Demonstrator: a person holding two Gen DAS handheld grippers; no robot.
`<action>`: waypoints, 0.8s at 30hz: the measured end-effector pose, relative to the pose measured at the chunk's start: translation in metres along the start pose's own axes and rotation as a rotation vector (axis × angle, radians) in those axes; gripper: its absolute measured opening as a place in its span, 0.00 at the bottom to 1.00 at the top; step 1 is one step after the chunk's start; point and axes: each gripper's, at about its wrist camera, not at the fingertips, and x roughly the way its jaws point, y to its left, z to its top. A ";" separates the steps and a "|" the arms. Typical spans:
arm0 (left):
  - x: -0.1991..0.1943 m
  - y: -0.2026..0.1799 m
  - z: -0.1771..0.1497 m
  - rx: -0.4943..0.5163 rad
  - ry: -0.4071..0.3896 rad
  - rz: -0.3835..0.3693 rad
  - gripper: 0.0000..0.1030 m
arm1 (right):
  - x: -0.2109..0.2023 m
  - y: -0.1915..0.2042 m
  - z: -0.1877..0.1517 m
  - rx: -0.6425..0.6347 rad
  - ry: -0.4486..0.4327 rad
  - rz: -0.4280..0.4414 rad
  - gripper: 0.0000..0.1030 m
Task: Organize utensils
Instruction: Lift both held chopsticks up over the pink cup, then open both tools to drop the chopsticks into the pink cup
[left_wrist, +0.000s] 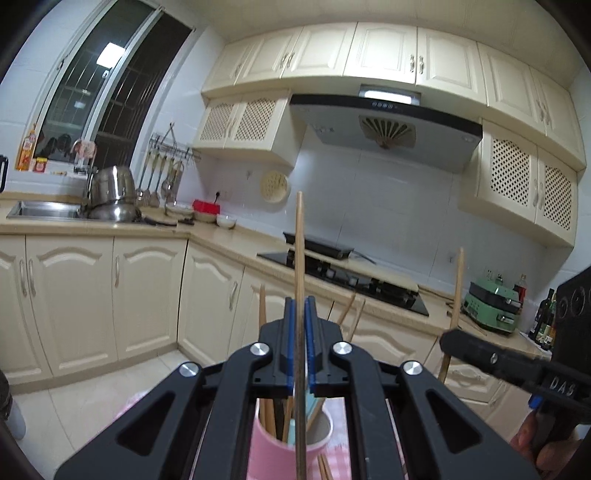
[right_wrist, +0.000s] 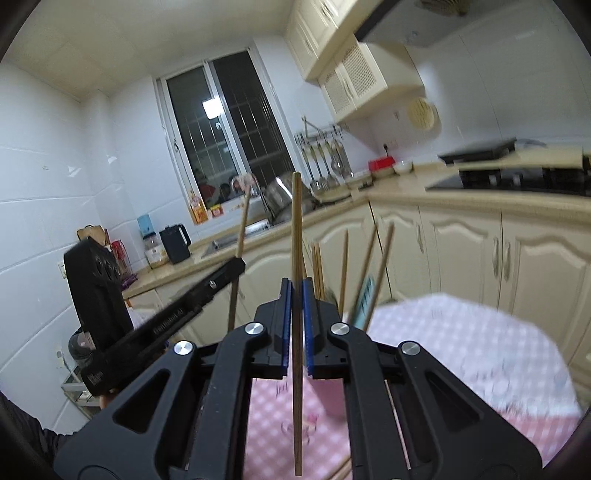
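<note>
chopsticks (left_wrist: 269, 410) in cup (left_wrist: 269, 448), cup on tablecloth (right_wrist: 461, 350), counter (left_wrist: 221, 236) behind

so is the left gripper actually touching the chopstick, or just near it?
Touching. In the left wrist view, the left gripper has its blue pads closed on the upright chopstick, with no gap visible on either side.

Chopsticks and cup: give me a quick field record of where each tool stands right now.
left tool: shut on a chopstick, held upright
right tool: shut on a second chopstick, also upright
pink cup: below the left tool, several chopsticks standing in it
surface: pink checked cloth
loose chopsticks: at least two on the cloth beside the cup
</note>
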 end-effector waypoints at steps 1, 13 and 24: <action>0.005 -0.001 0.005 0.005 -0.009 -0.002 0.04 | 0.003 0.001 0.007 -0.012 -0.013 -0.002 0.06; 0.063 0.000 0.030 -0.013 -0.089 0.003 0.05 | 0.052 -0.011 0.047 -0.060 -0.092 -0.035 0.06; 0.102 0.010 -0.006 -0.006 -0.074 0.068 0.05 | 0.081 -0.028 0.033 -0.053 -0.051 -0.060 0.06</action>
